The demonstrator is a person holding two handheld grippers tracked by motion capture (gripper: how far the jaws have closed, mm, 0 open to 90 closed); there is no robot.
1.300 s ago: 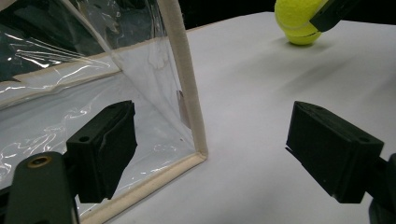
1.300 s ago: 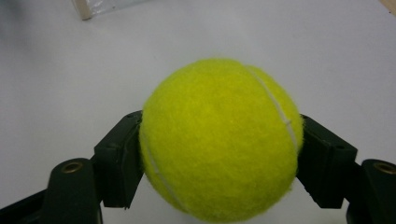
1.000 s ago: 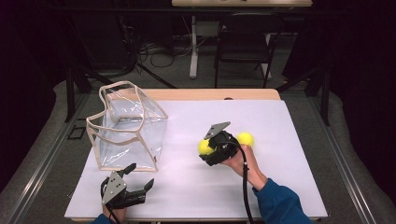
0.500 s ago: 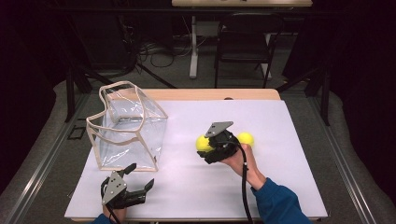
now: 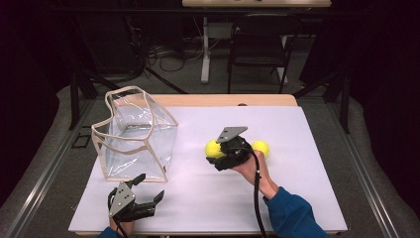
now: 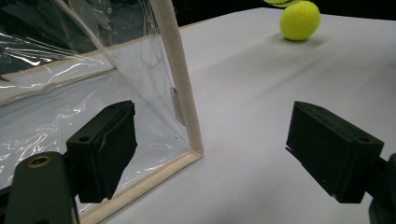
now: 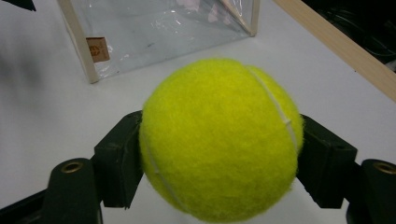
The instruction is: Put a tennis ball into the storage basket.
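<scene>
**A lit white table in a dark room**

The table (image 5: 317, 198) has a white top, with a pale wooden strip (image 5: 233, 100) along its far edge. Grey floor (image 5: 44, 163) surrounds the table, and metal rails run along both sides. Beyond the table stand a dark chair (image 5: 257, 47) and a white post (image 5: 204, 49), with cables (image 5: 168, 54) on the floor nearby.

High view: looked forward and down over the worktop (image 5: 297, 198).
Left gripper view: low, close beside the clear bag (image 6: 70, 93).
Right gripper view: close; shared that bag.
</scene>
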